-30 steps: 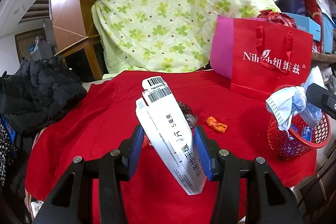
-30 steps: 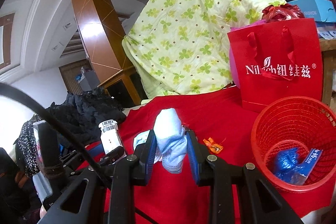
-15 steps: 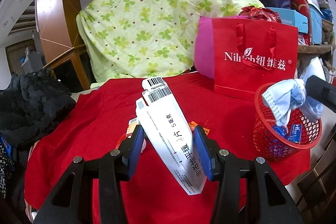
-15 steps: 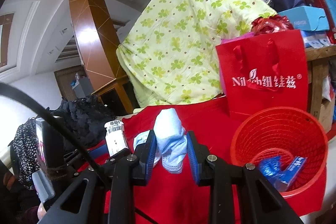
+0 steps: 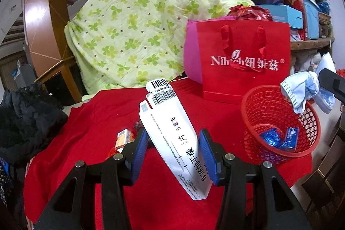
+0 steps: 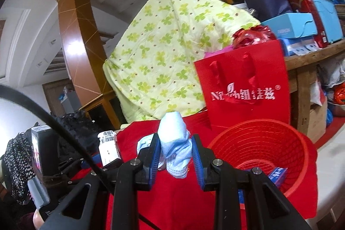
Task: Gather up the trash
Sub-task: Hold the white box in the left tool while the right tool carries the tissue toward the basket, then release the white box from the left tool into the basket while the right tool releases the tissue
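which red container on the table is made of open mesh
The round red basket at the table's right; the red gift bag behind it has solid paper sides.

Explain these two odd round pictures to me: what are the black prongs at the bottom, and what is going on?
There is no robot here. A person holds a hand-held claw in each hand, and each claw carries a wide-angle camera looking along its two fingers. The left claw grips a white cardboard box with barcodes. The right claw squeezes a crumpled light blue face mask, close to a red mesh basket. The basket stands on a red tablecloth and already holds blue wrappers. Behind it stands a red gift bag.
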`<action>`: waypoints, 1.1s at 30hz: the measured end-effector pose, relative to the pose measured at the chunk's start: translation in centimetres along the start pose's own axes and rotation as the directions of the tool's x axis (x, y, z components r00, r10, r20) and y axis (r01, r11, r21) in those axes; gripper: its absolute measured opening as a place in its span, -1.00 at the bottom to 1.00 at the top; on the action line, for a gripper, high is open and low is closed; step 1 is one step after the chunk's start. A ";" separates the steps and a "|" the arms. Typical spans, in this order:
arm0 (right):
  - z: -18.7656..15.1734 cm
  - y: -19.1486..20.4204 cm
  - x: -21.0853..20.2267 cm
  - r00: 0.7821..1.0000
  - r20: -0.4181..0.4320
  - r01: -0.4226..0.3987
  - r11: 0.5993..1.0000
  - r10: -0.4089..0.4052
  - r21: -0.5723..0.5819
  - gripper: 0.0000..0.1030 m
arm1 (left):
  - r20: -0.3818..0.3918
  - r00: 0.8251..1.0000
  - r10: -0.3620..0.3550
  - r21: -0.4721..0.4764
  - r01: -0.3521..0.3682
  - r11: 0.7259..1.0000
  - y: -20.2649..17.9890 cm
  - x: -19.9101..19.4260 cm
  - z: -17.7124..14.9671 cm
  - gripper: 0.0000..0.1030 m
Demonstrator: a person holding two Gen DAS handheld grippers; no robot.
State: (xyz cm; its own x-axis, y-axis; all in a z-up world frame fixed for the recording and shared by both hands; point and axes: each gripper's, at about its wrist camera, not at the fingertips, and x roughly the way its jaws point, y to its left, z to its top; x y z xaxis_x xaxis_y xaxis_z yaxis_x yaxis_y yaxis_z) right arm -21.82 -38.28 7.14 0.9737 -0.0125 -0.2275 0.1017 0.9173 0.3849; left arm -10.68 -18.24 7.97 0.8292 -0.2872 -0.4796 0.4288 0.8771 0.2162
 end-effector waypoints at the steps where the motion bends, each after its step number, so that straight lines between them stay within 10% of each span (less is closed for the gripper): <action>1: 0.1 -0.4 -0.2 1.000 0.006 0.008 1.000 -0.008 0.004 -0.40 | -0.001 1.000 -0.004 0.003 0.004 1.000 -0.3 0.0 0.0 -0.01; 24: 0.0 -7.6 -2.5 0.990 0.024 0.134 0.986 -0.137 0.104 -0.40 | -0.009 0.992 -0.125 0.123 0.125 0.985 -8.4 1.3 1.7 -0.01; 33: -0.7 -10.6 -2.2 0.981 -0.002 0.192 0.971 -0.194 0.145 -0.39 | -0.042 0.934 -0.354 0.032 0.356 0.934 -9.3 3.5 3.5 0.00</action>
State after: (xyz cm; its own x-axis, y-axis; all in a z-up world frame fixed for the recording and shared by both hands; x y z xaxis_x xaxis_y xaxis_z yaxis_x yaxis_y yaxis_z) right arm -25.21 -47.72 2.95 0.9350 -0.1891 -0.2999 0.3153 0.8302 0.4597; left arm -10.55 -28.76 7.25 0.6075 -0.5626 -0.5607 0.7068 0.7050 0.0583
